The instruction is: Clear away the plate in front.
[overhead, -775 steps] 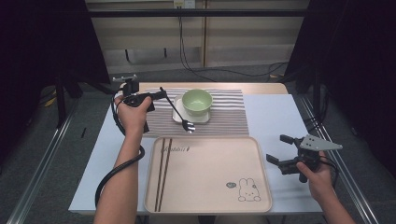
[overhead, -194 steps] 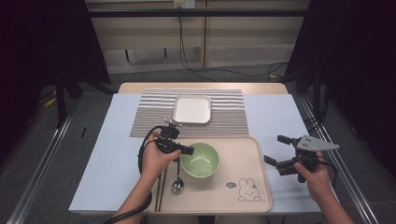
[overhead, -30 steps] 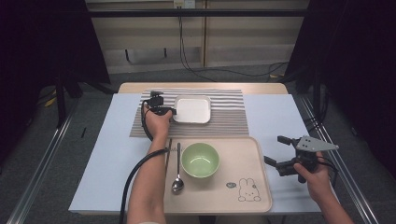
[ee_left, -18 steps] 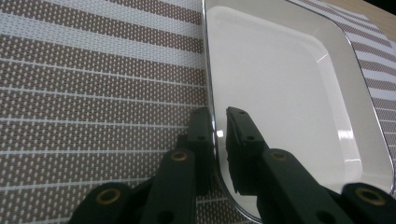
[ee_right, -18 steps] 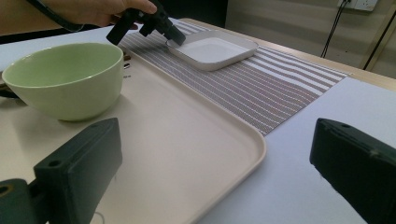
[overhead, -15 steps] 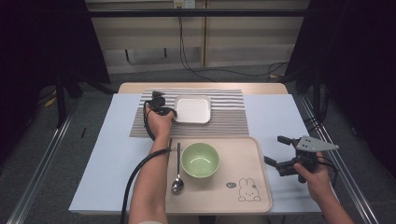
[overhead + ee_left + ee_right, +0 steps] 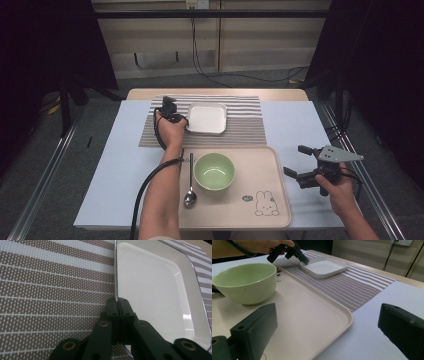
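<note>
Beige tray [image 7: 260,172] lies nearest on the bench, carrying a green bowl [image 7: 214,171] and spoon [image 7: 190,192]; the right gripper [image 7: 300,165] waits beside it, jaws wide apart. Farther off, the left gripper [image 7: 181,119] has just been closing and now pinches the white plate's [image 7: 206,118] rim on the striped mat [image 7: 245,131], probably to carry it trayward.

White dish [image 7: 206,118] on a brown-and-white striped mat [image 7: 245,131]

A pale green bowl [image 7: 214,171] sits on a beige tray [image 7: 260,165] printed with a rabbit; the surface [image 7: 120,165] is light blue.
</note>
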`<state>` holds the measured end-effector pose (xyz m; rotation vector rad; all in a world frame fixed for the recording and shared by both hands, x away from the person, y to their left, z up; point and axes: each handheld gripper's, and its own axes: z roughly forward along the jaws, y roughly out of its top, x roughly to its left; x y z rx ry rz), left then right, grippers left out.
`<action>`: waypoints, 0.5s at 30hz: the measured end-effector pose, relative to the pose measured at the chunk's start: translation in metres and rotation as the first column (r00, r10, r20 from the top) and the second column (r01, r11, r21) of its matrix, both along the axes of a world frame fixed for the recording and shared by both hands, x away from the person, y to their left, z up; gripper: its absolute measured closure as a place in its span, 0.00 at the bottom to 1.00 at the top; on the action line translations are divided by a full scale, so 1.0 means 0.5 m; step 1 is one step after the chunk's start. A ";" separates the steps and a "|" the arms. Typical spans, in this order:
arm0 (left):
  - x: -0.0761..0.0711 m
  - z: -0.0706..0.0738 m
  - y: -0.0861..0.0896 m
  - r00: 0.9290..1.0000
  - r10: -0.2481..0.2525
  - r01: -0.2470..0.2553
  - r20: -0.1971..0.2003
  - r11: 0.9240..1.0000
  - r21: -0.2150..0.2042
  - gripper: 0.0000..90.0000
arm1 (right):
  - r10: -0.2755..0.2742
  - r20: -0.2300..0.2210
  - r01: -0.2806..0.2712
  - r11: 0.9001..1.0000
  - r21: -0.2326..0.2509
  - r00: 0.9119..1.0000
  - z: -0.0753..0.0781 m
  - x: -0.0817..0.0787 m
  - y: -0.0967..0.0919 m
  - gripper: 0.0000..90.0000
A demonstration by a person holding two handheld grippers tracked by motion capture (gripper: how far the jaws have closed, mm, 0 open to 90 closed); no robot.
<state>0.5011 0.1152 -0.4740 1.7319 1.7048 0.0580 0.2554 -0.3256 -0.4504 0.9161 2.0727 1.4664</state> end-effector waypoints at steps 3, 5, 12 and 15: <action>0.000 0.003 -0.003 1.000 -0.011 0.011 -0.003 1.000 -0.004 0.99 | -0.004 -0.001 0.004 1.000 -0.001 1.000 0.000 0.000 0.000 0.02; 0.001 0.006 -0.004 1.000 -0.029 0.029 -0.008 1.000 -0.005 0.99 | -0.005 -0.005 0.005 1.000 0.002 1.000 0.000 -0.001 0.000 0.02; -0.001 0.019 -0.004 0.998 -0.057 0.056 -0.012 0.998 -0.032 0.99 | -0.005 -0.002 0.005 1.000 0.000 1.000 0.000 -0.001 0.000 0.02; -0.003 0.027 -0.005 0.998 -0.070 0.069 -0.010 0.997 -0.041 0.99 | -0.007 -0.001 0.007 1.000 0.006 1.000 0.000 -0.001 -0.001 0.02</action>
